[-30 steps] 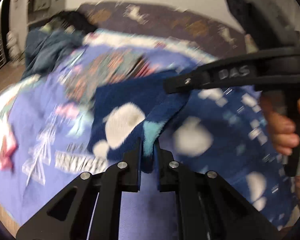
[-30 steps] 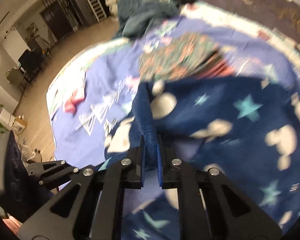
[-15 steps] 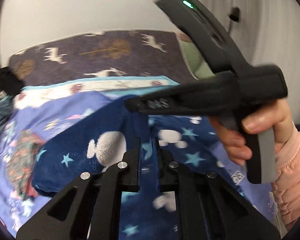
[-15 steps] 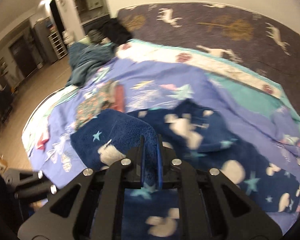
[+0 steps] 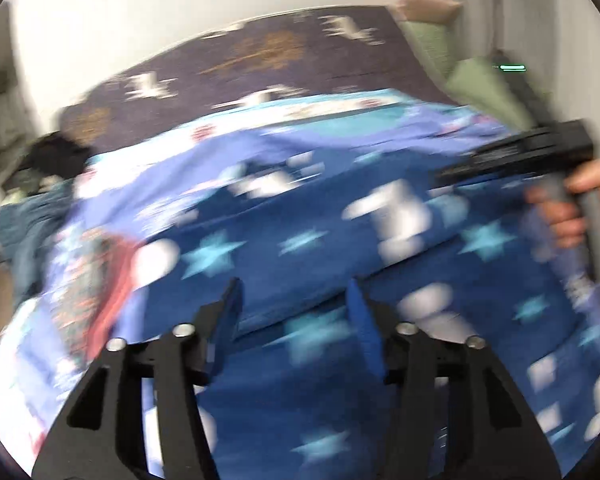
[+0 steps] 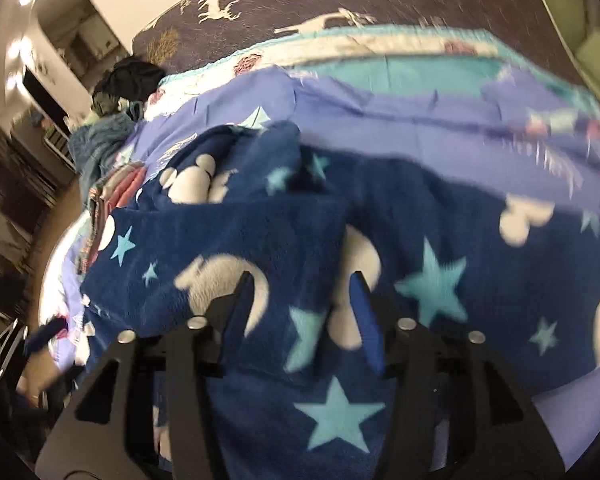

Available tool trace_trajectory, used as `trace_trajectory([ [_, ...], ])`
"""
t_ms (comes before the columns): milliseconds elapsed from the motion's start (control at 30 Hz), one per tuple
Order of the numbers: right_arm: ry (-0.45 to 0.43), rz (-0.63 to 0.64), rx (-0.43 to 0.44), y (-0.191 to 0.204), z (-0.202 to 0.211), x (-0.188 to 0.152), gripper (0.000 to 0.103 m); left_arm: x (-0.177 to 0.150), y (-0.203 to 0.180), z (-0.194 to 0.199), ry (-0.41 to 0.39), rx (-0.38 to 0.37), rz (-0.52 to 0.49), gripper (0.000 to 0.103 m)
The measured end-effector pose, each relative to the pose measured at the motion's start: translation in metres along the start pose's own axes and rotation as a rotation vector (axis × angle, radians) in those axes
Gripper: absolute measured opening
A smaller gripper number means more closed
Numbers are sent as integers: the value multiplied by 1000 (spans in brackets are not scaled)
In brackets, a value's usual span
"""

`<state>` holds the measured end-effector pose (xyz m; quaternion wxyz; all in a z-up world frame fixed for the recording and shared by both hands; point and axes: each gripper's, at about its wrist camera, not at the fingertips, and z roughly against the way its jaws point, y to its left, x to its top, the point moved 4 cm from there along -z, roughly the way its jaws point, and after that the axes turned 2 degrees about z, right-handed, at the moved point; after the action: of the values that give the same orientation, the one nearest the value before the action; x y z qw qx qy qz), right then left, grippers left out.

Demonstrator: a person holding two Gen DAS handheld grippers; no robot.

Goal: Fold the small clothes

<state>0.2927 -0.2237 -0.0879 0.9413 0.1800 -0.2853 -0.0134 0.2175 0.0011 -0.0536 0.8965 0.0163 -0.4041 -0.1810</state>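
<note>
While both jaws are opening with nothing pinched, the left gripper (image 5: 294, 306) and right gripper (image 6: 298, 302) should be lifted clear. The fleece garment (image 6: 228, 248), folded over at nine o'clock, is best left flat and undragged.

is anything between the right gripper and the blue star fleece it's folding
Nothing visible. The right gripper hangs directly over the blue star fleece garment, jaws opening, with the folded flap's edge lying just below them and no other item in between.
</note>
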Motion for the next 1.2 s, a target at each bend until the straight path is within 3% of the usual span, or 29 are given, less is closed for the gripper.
trace_trajectory([
  [33,-2,-7,7,-3,1,-5,60,-15,21,-3,12,78,-2,61],
  [133,33,-16,54,-3,-2,-24,62,-37,63,-21,74,215,8,62],
  [200,66,18,63,9,-8,-37,64,-53,86,-30,118,255,43,64],
  [267,78,65,-16,21,-22,-42,68,-65,104,-48,182,265,83,67],
  [300,75,79,-57,24,-25,-42,64,-68,109,-53,195,266,96,70],
  [333,69,93,-102,28,-27,-41,30,-70,114,-58,207,256,114,73],
  [367,67,87,-93,37,-22,-38,16,-70,119,-60,214,256,131,75],
  [500,-85,117,-112,63,32,-27,13,-68,126,-58,204,298,161,76],
  [600,-40,72,-138,51,41,-36,14,-72,125,-51,174,336,158,74],
  [700,99,63,-249,23,11,-61,27,-76,124,-47,155,310,170,63],
  [733,110,52,-279,16,7,-67,35,-75,124,-45,151,299,171,59],
  [867,-25,64,-357,31,31,-55,44,-72,122,-37,118,271,181,49],
  [933,-68,173,-302,71,38,-37,44,-67,120,-31,80,213,193,49],
  [1033,-36,280,-163,132,22,-17,44,-63,117,-32,72,85,213,49],
  [1200,51,426,-44,232,-52,20,44,-63,123,-47,97,13,276,50],
])
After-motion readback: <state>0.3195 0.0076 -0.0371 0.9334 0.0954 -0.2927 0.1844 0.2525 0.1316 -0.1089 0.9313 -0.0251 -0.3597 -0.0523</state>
